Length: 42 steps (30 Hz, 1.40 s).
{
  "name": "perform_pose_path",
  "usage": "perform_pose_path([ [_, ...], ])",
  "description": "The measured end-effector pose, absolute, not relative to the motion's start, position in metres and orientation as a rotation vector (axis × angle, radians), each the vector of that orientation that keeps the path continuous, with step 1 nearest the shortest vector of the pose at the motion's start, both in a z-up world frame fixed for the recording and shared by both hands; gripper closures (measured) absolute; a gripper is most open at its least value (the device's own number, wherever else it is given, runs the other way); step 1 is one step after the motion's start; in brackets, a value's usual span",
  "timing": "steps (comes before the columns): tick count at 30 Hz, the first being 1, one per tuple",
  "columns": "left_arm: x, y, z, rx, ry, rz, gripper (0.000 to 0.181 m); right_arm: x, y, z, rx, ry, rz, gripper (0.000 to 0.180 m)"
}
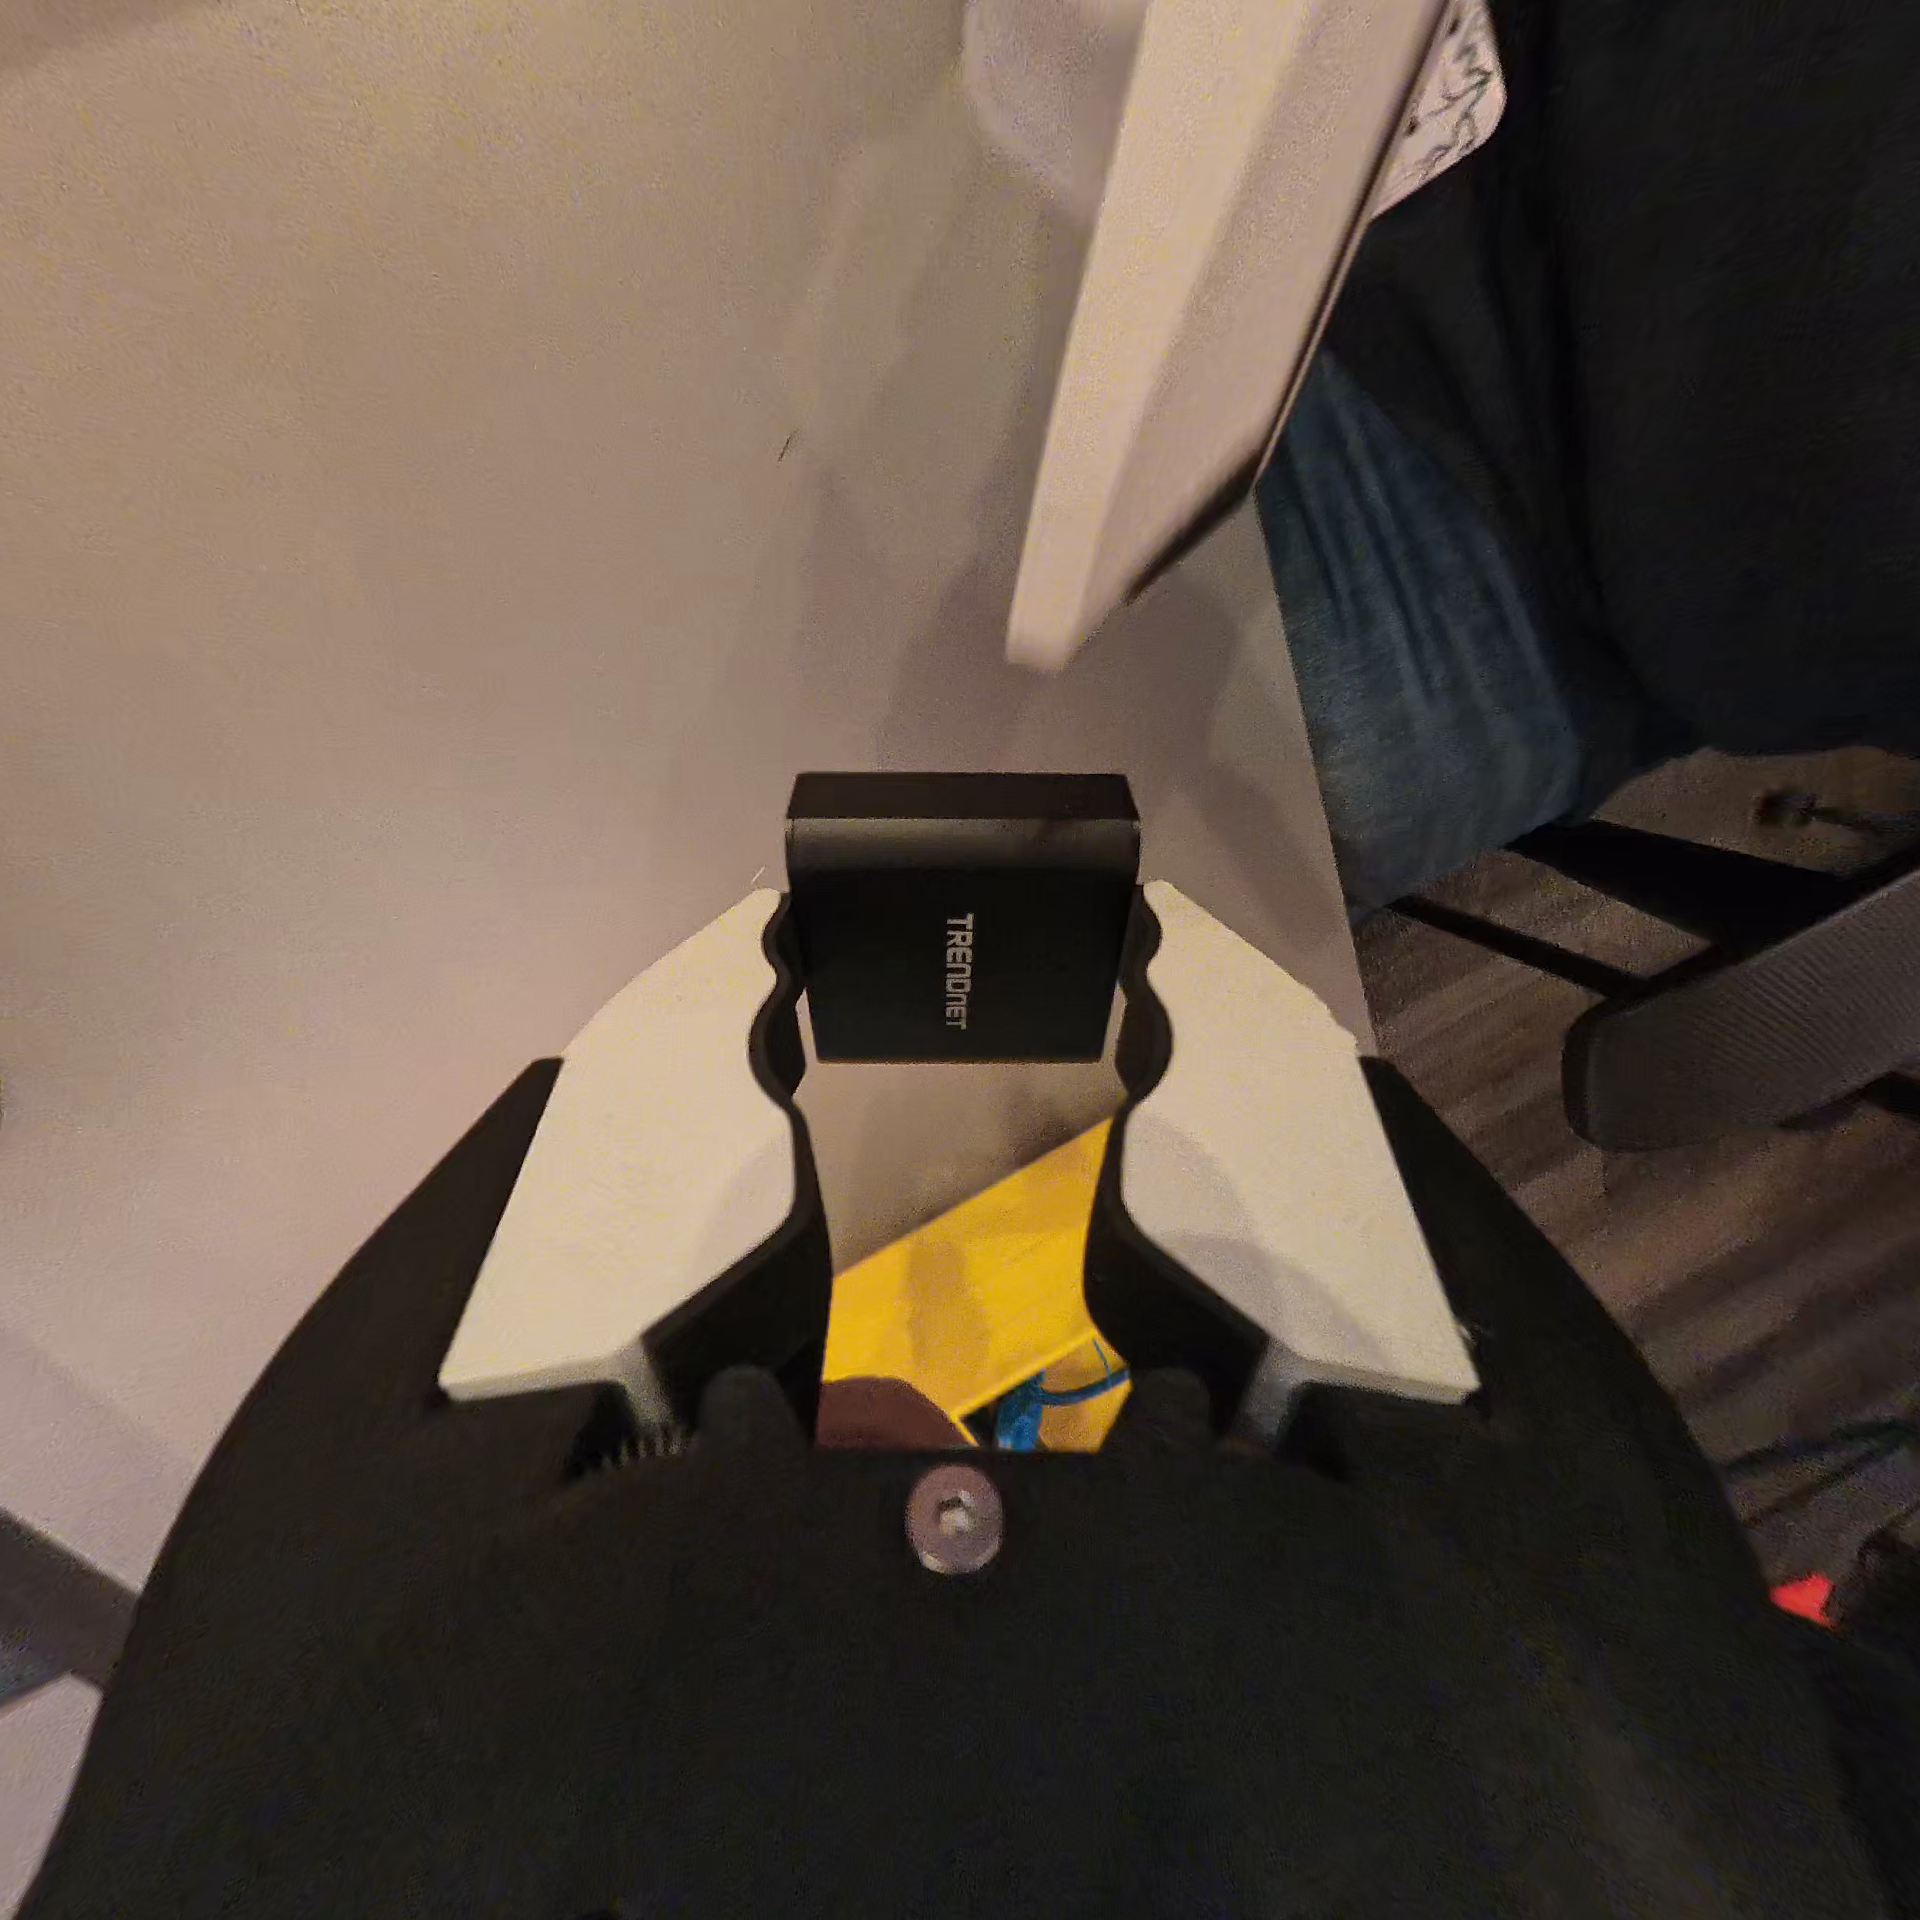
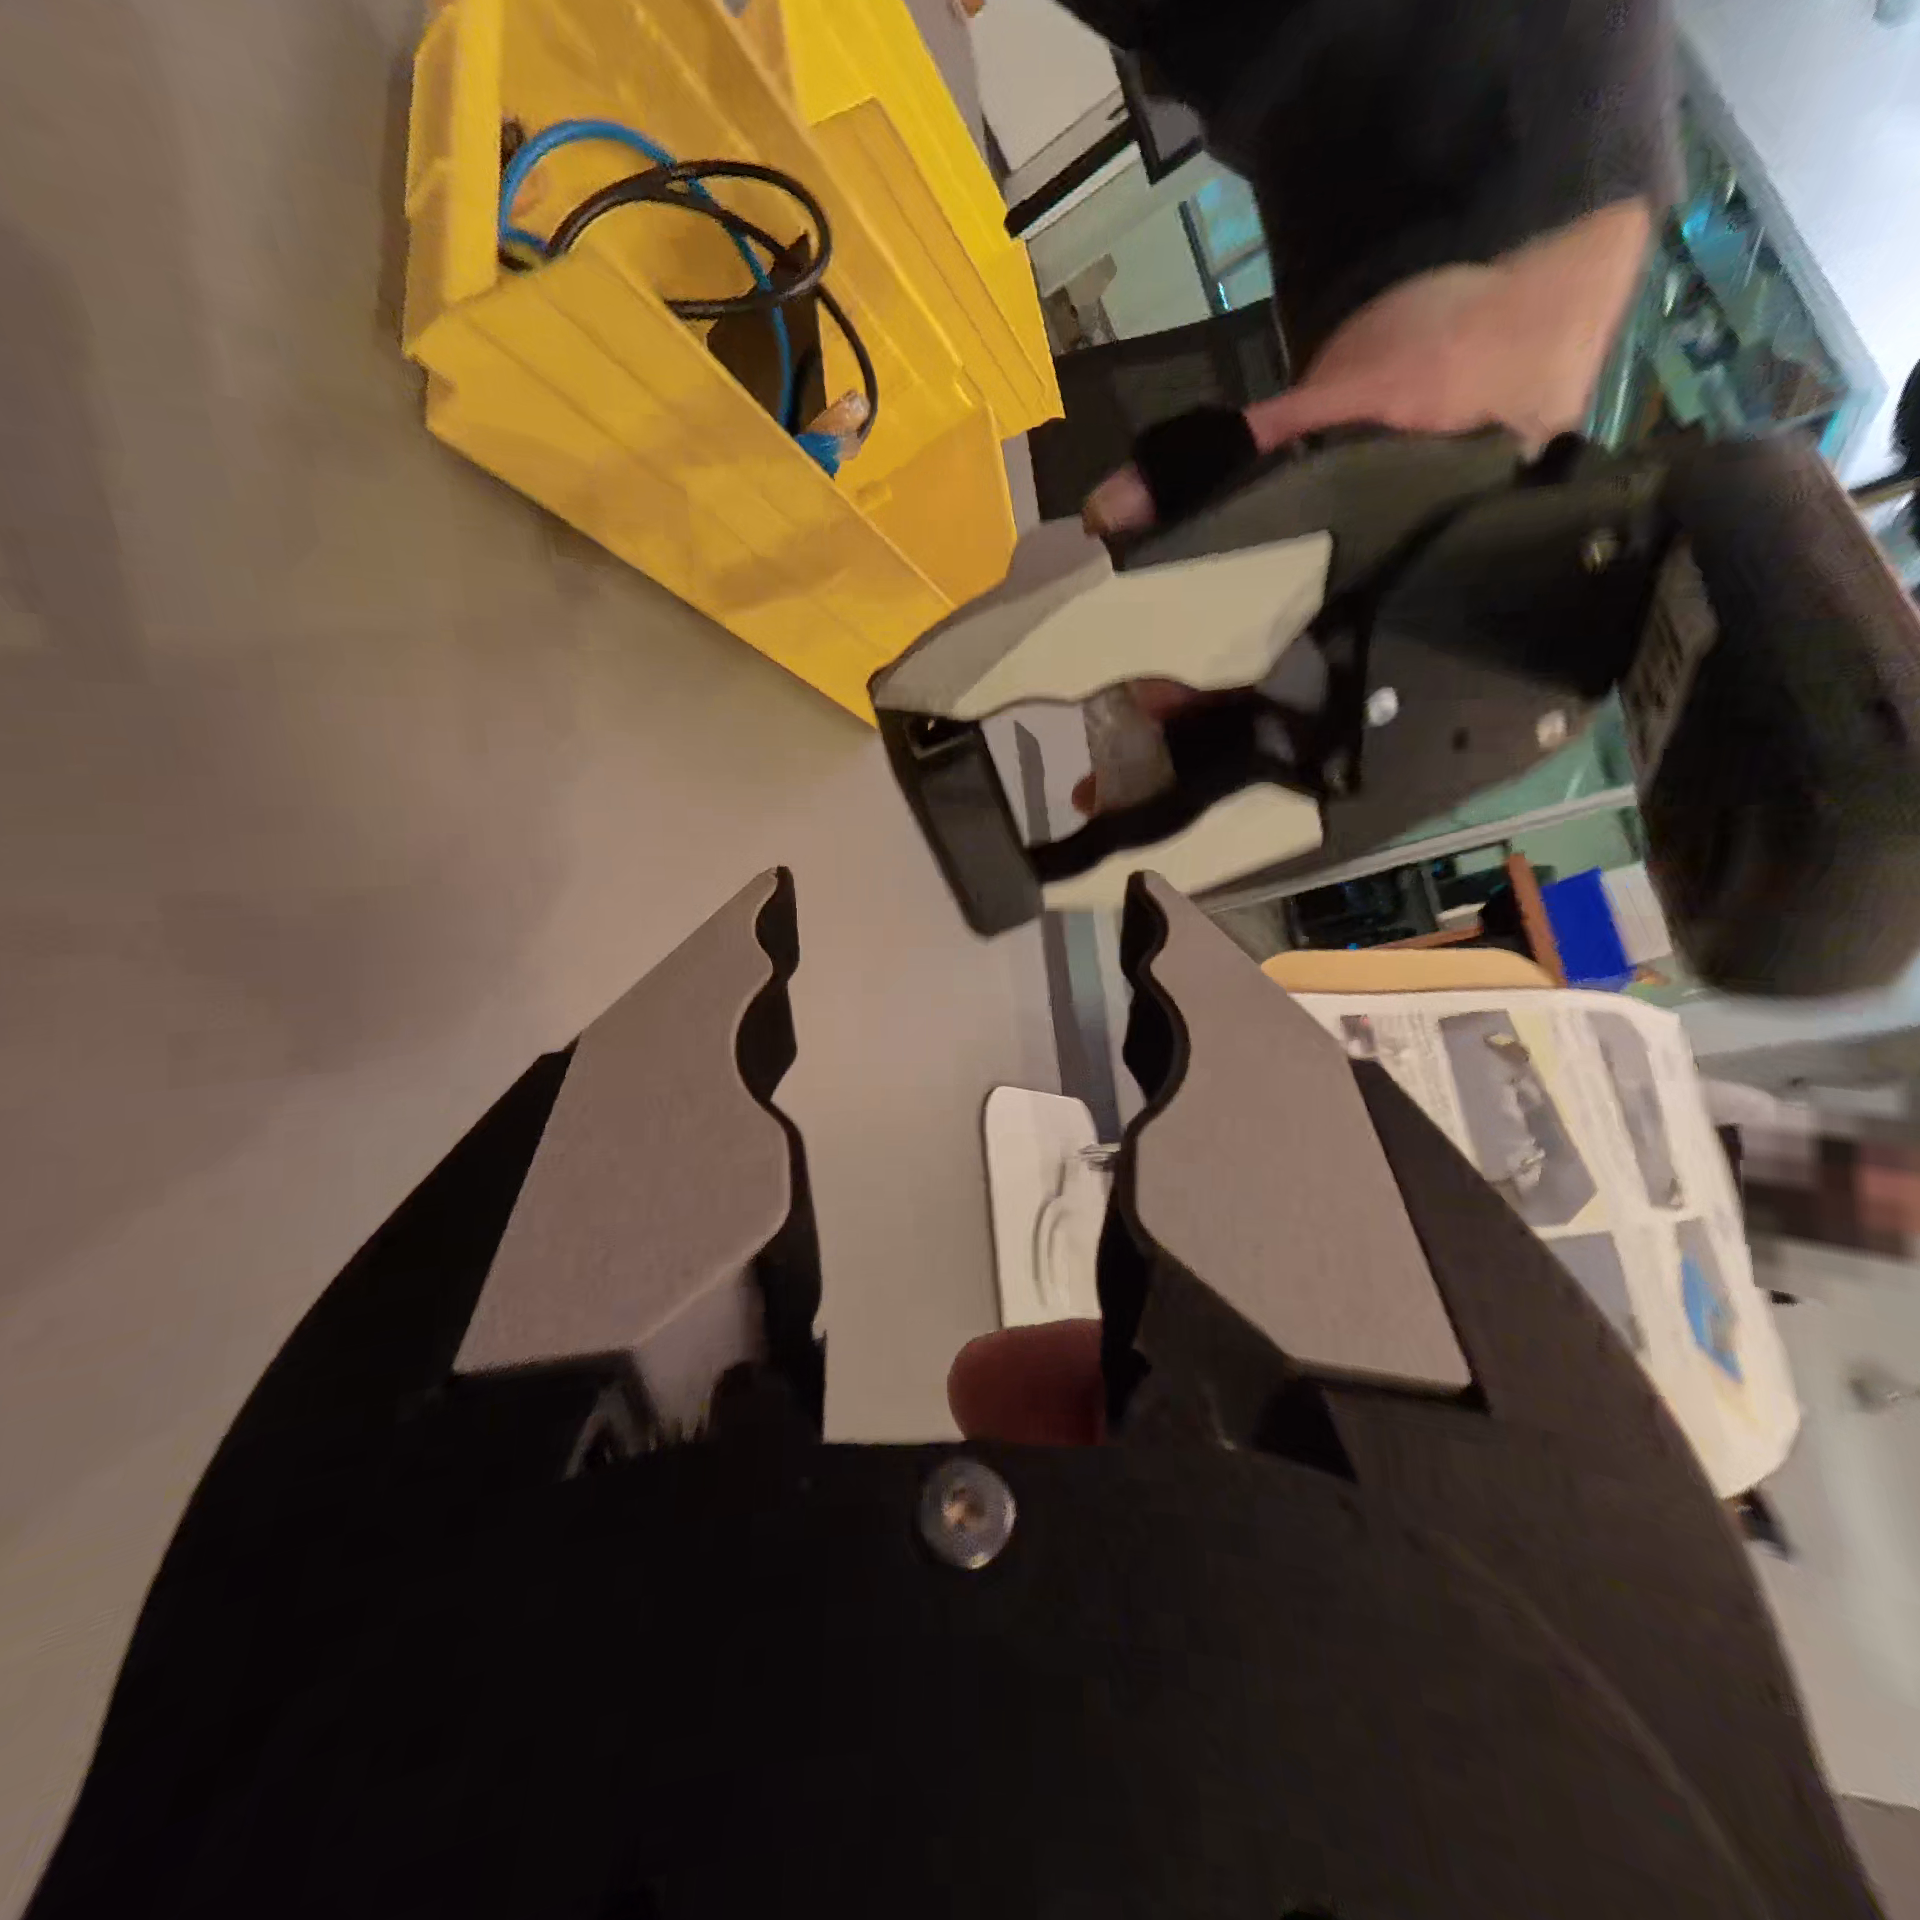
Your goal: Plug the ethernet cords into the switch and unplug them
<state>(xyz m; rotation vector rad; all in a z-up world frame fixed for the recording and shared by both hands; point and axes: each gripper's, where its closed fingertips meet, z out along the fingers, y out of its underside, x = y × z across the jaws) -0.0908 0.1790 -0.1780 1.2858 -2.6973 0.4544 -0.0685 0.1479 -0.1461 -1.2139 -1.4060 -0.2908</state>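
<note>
Left wrist view: left gripper (image 1: 961, 971) fingers clamp the black switch (image 1: 961, 935) by its sides, held off the pale surface (image 1: 416, 520); yellow bin (image 1: 966, 1278) below. Right wrist view: right gripper (image 2: 961, 904) fingers moderately apart, nothing btwn them. Blue and black ethernet cords (image 2: 727, 270) lie coiled in the bin, near the switch.

An office or lab workspace: a plain pale desk (image 2: 312, 831) lies under the claw, a yellow parts bin (image 2: 727, 436) of coiled network cords (image 2: 675, 208) ahead to its left, printed sheets (image 2: 1558, 1143) at its right, and cluttered shelving (image 2: 1745, 312) beyond.
</note>
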Motion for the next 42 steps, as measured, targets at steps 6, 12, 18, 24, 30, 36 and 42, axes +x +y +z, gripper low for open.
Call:
perform_pose_path([
  [6, -0.064, 0.133, -0.176, 1.071, -2.689, 0.534, 0.122, -0.071, 0.154, -0.165, -1.151, -1.474, -0.428, 0.155],
  [12, -0.032, 0.151, -0.16, 1.345, -2.734, 0.647, 0.105, -0.041, 0.167, -0.16, -1.244, -1.32, -0.487, 0.157],
  [18, -0.005, 0.171, -0.126, 2.119, -2.66, 1.077, 0.092, 0.0, 0.185, -0.138, -1.314, -1.103, -0.632, 0.158],
  [24, 0.009, 0.17, -0.135, 2.626, -2.452, 1.403, 0.101, 0.003, 0.188, -0.137, -1.3, -1.079, -0.762, 0.157],
  [30, 0.008, 0.164, -0.136, 2.643, -2.3, 1.645, 0.119, 0.003, 0.185, -0.136, -1.302, -1.06, -0.81, 0.157],
  [36, 0.003, 0.159, -0.132, 2.519, -2.333, 1.773, 0.12, -0.007, 0.181, -0.133, -1.282, -1.079, -0.723, 0.157],
  [42, -0.006, 0.159, -0.132, 2.372, -2.392, 1.873, 0.12, -0.027, 0.161, -0.148, -1.358, -1.183, -0.254, 0.109],
])
